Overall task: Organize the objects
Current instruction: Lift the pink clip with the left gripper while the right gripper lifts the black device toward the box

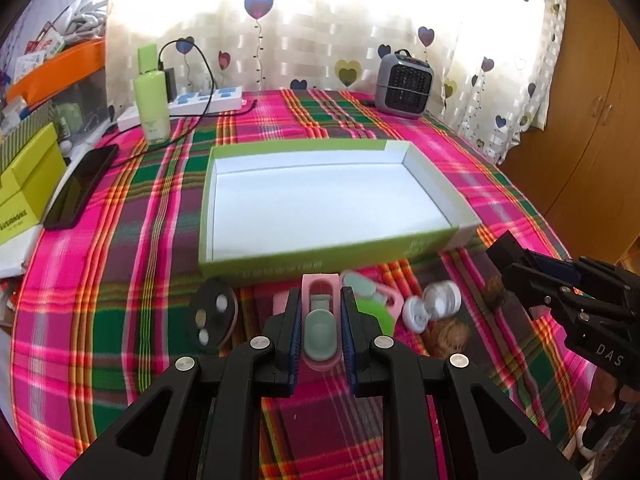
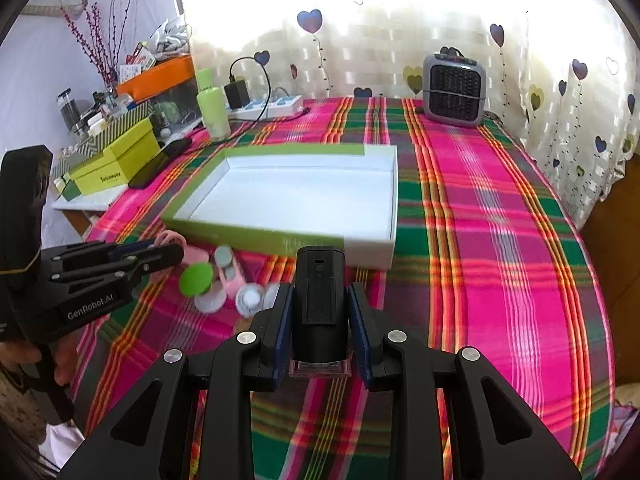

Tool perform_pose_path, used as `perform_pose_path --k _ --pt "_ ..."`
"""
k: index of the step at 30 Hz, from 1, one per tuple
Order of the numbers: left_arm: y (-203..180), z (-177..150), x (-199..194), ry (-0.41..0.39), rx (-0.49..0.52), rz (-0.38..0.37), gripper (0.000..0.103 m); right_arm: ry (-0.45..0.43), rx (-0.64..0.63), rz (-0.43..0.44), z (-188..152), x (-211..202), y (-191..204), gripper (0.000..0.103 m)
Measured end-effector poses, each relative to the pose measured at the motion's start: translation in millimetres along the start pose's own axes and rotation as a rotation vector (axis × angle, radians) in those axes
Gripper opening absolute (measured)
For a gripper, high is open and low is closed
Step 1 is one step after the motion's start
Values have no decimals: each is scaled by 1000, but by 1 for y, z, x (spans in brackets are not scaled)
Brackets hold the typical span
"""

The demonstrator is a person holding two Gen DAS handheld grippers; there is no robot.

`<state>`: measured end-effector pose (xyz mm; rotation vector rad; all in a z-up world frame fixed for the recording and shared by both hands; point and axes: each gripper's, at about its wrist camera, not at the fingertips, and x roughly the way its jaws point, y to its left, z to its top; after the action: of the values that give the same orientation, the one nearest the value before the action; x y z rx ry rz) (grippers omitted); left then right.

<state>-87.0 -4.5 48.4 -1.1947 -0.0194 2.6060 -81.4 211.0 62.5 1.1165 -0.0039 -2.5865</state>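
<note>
An empty green-and-white box [image 1: 320, 200] lies on the plaid cloth; it also shows in the right wrist view [image 2: 296, 200]. My left gripper [image 1: 320, 308] is shut on a pink case with a grey-green insert [image 1: 320, 328], just in front of the box. My right gripper [image 2: 320, 304] is shut on a black rectangular device [image 2: 319, 300] near the box's front right corner. Between them on the cloth lie a round dark palette [image 1: 212, 316], a green-and-pink item [image 1: 376, 304], white round jars [image 1: 434, 304] and brown walnut-like things [image 1: 450, 332].
A green bottle [image 1: 151, 96], a power strip [image 1: 208, 100] with cable, and a black phone [image 1: 80, 186] sit at the back left. Yellow-green boxes [image 1: 24, 184] stand at the left edge. A small grey heater [image 1: 404, 84] stands at the back. A wooden cabinet [image 1: 592, 128] is on the right.
</note>
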Motion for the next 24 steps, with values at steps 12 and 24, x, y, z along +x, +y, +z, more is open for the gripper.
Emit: perform_pose_path --k 12,24 --pt "-3 49 34 7 -7 -29 16 8 5 23 45 31 -12 28" --pt "-8 85 74 42 5 -42 16 62 24 13 74 70 -24 28"
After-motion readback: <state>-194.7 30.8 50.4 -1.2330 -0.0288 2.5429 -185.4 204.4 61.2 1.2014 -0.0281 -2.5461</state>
